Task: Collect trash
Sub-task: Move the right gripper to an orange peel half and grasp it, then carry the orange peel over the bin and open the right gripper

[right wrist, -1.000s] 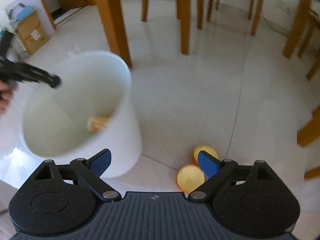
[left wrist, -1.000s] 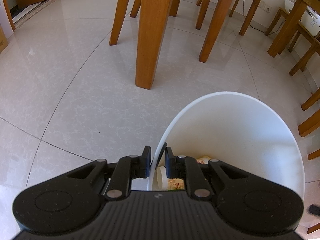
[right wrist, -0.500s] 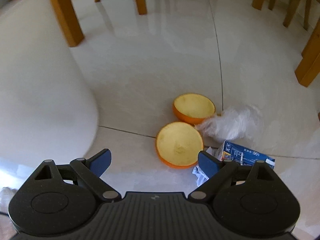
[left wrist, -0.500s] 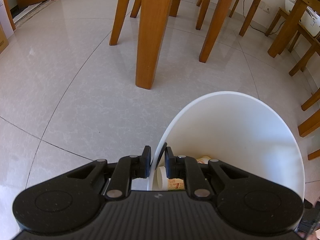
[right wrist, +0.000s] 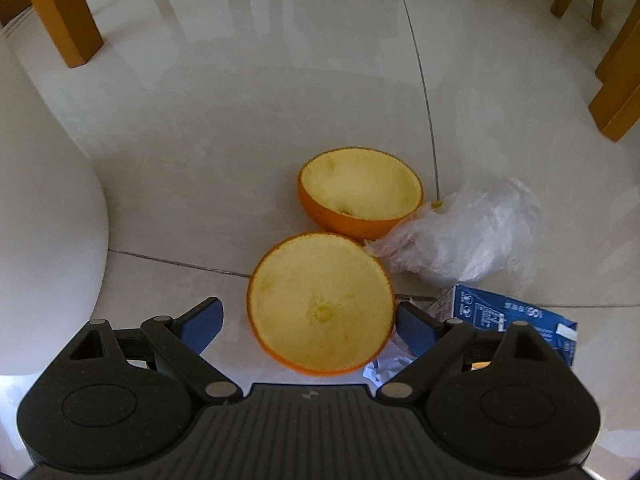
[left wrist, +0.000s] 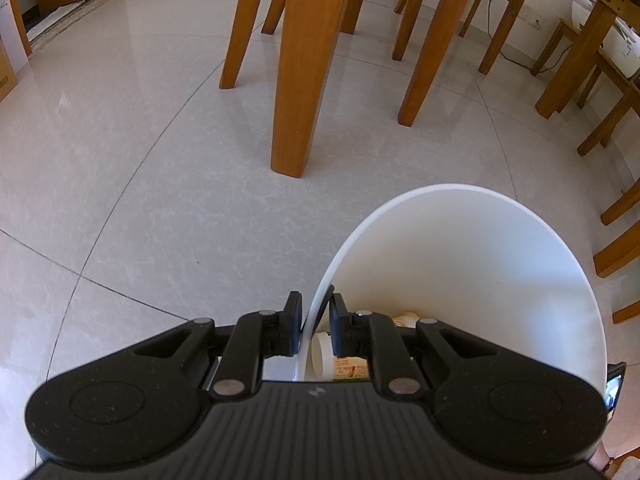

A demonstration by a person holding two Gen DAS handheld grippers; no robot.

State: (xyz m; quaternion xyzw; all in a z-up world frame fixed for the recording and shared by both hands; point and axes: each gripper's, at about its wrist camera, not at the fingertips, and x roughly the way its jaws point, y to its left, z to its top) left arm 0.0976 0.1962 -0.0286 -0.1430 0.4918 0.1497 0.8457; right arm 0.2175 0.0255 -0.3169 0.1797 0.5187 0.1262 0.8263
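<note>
My left gripper is shut on the rim of a white bin; paper cups lie at its bottom. In the right wrist view, two hollow orange peel halves lie cut side up on the tiled floor, a near one and a far one. My right gripper is open just above the floor, and the near peel half lies between its blue pads without touching them. A crumpled clear plastic bag, a blue carton and a scrap of white paper lie to the right.
The white bin's wall rises at the left of the right wrist view. Wooden table and chair legs stand on the glossy floor beyond the bin and along the right. Part of a phone-like device shows behind the bin.
My right gripper has dropped from above the bin down to the floor, and the orange peel halves now fill the view, the near one between the fingers. The left gripper has kept still.
</note>
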